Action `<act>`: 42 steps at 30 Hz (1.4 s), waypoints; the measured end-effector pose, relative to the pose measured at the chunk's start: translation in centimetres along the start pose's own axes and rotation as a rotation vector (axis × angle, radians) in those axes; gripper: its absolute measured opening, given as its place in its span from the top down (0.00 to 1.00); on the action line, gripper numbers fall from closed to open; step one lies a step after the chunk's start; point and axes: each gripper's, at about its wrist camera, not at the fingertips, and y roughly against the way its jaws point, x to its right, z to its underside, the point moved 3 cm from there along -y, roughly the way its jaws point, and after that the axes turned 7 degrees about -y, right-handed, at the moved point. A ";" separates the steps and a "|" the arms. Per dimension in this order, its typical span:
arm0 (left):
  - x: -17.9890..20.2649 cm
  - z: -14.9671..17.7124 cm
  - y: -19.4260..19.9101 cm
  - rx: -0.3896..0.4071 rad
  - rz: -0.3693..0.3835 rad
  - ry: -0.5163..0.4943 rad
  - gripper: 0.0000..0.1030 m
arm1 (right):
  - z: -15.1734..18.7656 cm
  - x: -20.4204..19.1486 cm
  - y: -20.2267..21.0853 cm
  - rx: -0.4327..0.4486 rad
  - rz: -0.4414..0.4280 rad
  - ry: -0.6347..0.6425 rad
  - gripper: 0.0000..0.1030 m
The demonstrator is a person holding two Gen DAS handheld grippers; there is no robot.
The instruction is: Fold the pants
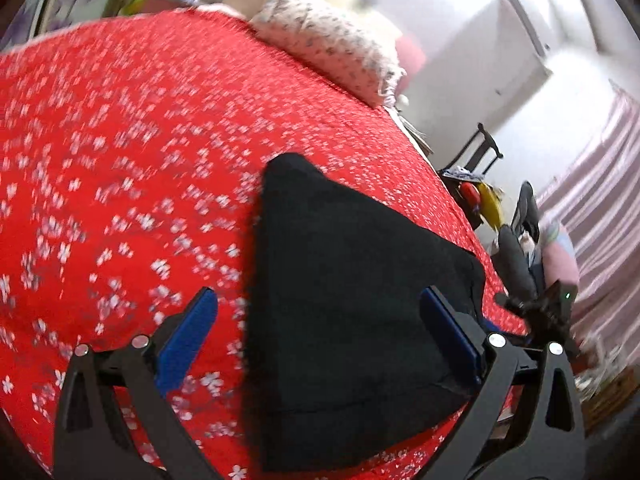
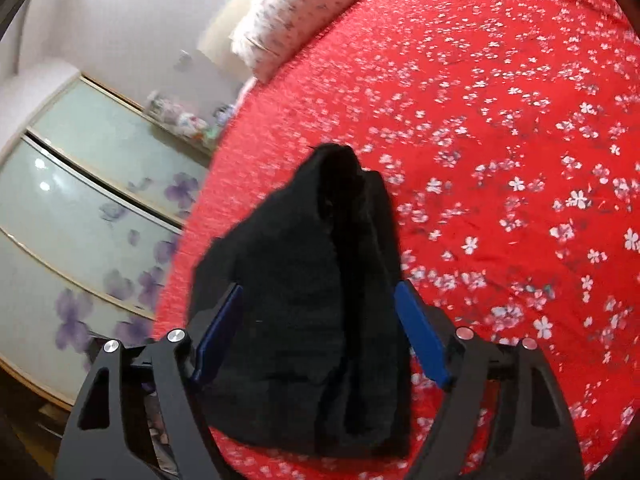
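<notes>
Left wrist view first: my left claw (image 1: 316, 344) stands wide open, holding nothing. The pants (image 1: 352, 292), a black bundle on the red bedspread (image 1: 120, 160), lie dead ahead at twelve o'clock. Their near edge sits between my pads: the right pad (image 1: 448, 332) is over the cloth, the left pad (image 1: 188, 340) stands clear of it over bare red. The bundle tapers away from me, long axis running six to twelve.

Right wrist view: my right claw (image 2: 320, 340) is also well open, the pants (image 2: 312, 300) heaped between both pads, a ridge running six to twelve. Whether the pads press the cloth, I cannot tell.

I judge the right claw nearer to a grip; the left needs a shift toward three o'clock.

Count: one pair of pants, two claws, one pillow (image 1: 332, 40).
</notes>
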 end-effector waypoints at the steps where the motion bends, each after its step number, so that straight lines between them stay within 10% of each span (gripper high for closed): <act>1: -0.3 0.0 0.0 -0.005 -0.007 0.013 0.02 | 0.1 0.4 -0.2 0.003 0.023 -0.014 0.23; 17: 0.6 0.9 -0.6 -0.027 -0.073 -0.061 0.02 | 1.1 -0.8 -2.8 -0.060 0.048 0.048 0.23; 23: 0.4 0.9 -0.7 -0.028 -0.075 -0.059 0.02 | 1.3 -1.8 -1.4 -0.074 -0.120 0.055 0.24; 31: 0.2 0.9 -0.7 -0.028 -0.065 -0.054 0.02 | 0.6 -0.9 -2.8 -0.068 0.034 0.040 0.34; 42: -0.3 0.7 -0.6 -0.020 -0.043 -0.013 0.02 | 1.0 -3.7 -0.7 -0.026 -0.167 0.153 0.50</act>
